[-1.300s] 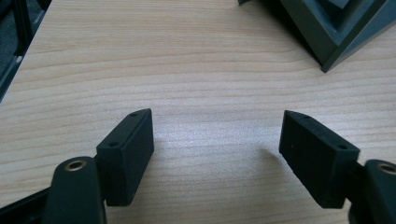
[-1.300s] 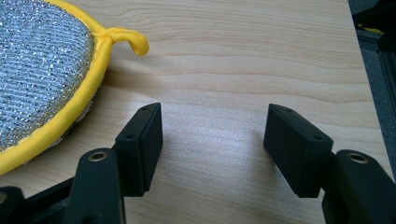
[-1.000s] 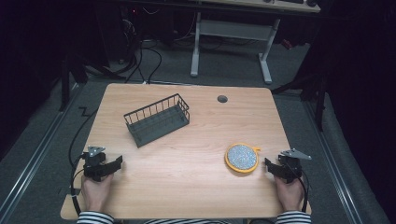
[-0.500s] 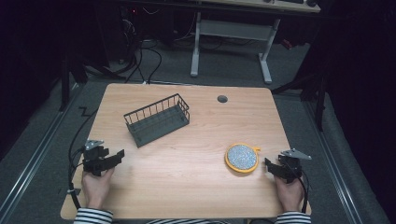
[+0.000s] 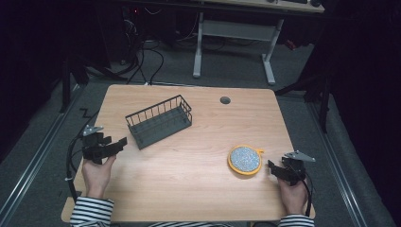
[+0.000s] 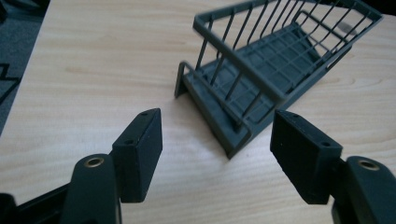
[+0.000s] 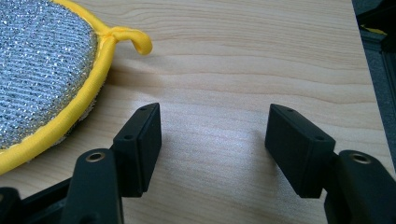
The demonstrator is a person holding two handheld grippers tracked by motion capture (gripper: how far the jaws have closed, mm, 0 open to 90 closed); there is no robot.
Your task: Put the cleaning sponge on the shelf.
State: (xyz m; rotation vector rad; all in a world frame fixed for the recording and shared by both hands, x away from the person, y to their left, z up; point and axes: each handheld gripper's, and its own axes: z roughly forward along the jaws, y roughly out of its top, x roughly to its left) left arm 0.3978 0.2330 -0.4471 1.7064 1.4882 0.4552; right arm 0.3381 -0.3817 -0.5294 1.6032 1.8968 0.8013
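A dark grey wire basket stands on the wooden table, left of centre. My left gripper is open, raised a little near the table's left edge, its jaws aimed at the basket's near corner. A round silver scouring pad with a yellow rim lies at the right. Just right of the pad, my right gripper rests low over the table, open and empty. The pad's yellow rim and loop lie left of that gripper's jaws.
A round grommet hole sits near the table's far edge. Beyond the table are a white desk frame and cables on the dark floor. Bare wood lies between the basket and the pad.
My left gripper has lifted and moved away from the table's near-left edge toward the basket. The right gripper, the pad and the basket have stayed put.
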